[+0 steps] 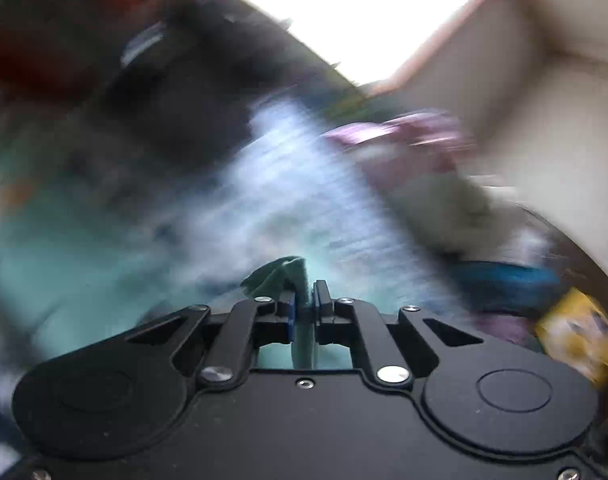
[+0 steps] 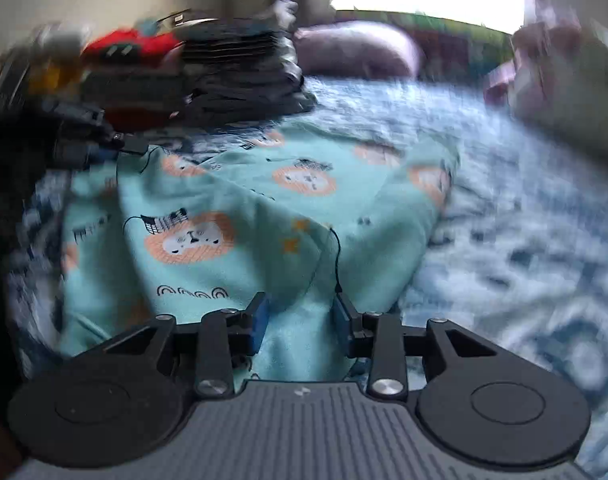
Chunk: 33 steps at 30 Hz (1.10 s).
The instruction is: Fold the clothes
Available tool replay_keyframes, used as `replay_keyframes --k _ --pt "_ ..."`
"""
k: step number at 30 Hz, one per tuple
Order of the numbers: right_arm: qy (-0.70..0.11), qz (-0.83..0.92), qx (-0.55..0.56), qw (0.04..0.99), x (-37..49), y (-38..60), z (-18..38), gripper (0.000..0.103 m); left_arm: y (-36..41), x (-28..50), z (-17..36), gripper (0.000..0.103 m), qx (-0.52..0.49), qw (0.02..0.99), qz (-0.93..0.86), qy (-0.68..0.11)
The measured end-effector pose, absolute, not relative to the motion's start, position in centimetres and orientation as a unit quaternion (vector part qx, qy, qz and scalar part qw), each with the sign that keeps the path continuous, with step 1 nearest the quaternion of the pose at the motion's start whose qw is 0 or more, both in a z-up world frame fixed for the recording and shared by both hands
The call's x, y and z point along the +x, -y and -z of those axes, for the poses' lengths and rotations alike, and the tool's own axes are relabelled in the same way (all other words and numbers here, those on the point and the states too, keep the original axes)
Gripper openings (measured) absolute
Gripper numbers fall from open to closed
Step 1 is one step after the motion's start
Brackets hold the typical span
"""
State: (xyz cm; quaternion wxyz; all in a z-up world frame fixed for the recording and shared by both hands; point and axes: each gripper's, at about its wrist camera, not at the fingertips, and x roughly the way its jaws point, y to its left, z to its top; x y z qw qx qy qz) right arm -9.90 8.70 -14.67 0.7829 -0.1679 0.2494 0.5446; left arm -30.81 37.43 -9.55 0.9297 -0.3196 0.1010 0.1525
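While the left view is heavily blurred, the left claw (image 1: 304, 300) is plainly closed on a bunched edge of the teal lion-print garment (image 2: 263, 208), with cloth pinched between its blue pads (image 1: 291, 312). The right claw (image 2: 299, 316) stands open, its fingers apart with teal fabric lying between them, not gripped. The garment is spread on the bed (image 2: 524, 248), over a blue-and-white patterned cover, near the centre of the right view. A stack of folded dark clothes (image 2: 243, 76) sits at the far left, with a red item (image 2: 131, 46) beside it; pillows lie at the far side.

Judgement: a fold is under way, one edge being carried. To do it well, the right claw should close on the near edge before any lift, so both corners travel level. The carried edge should be laid flush on the opposite edge, and kept well apart from the finished stack.
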Motion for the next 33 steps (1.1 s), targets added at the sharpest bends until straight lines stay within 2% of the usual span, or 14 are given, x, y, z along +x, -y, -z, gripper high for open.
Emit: replay_keyframes --k 1,2,6,10,13,15,16,17,20,26,33 --pt "-0.247 -0.547 -0.168 0.782 -10.0 -8.6 14.5 0.037 -36.8 -30.9 8.3 0.006 -0.283 0.945 -0.143 -0.085" --pt "-0.251 -0.549 -0.163 0.781 -9.8 -8.4 14.6 0.037 -37.4 -30.6 8.6 0.008 -0.289 0.941 -0.149 -0.098" --pt "-0.259 -0.552 -0.153 0.778 -9.3 -8.1 14.8 0.038 -40.0 -30.3 14.8 0.014 -0.346 0.872 -0.246 -0.244" --pt "-0.257 -0.553 -0.153 0.778 -9.2 -8.0 14.7 0.038 -40.3 -31.1 14.3 0.027 -0.379 0.87 -0.23 -0.216" --pt "-0.244 -0.553 -0.155 0.782 -9.6 -7.7 14.3 0.038 -40.2 -31.3 14.9 0.029 -0.407 0.863 -0.222 -0.202" --pt "-0.235 -0.552 -0.148 0.786 -9.7 -7.3 14.1 0.038 -39.9 -31.0 15.2 0.027 -0.4 0.863 -0.231 -0.206" --pt "-0.234 -0.553 -0.139 0.787 -9.7 -7.2 14.0 0.038 -39.8 -30.8 15.2 0.014 -0.393 0.865 -0.236 -0.205" --pt "-0.243 -0.557 -0.132 0.783 -9.5 -7.2 14.1 0.038 -39.6 -30.7 15.2 0.007 -0.386 0.867 -0.239 -0.205" --pt "-0.254 -0.551 -0.164 0.778 -9.8 -7.8 14.8 0.038 -39.2 -30.7 14.0 0.006 -0.385 0.873 -0.232 -0.189" --pt "-0.243 -0.559 -0.13 0.782 -9.7 -6.7 14.0 0.038 -37.8 -29.5 9.7 0.005 -0.375 0.893 -0.199 -0.148" --pt "-0.241 -0.582 -0.092 0.771 -9.8 -5.6 13.4 0.039 -35.5 -25.0 6.2 0.005 -0.358 0.907 -0.178 -0.135"
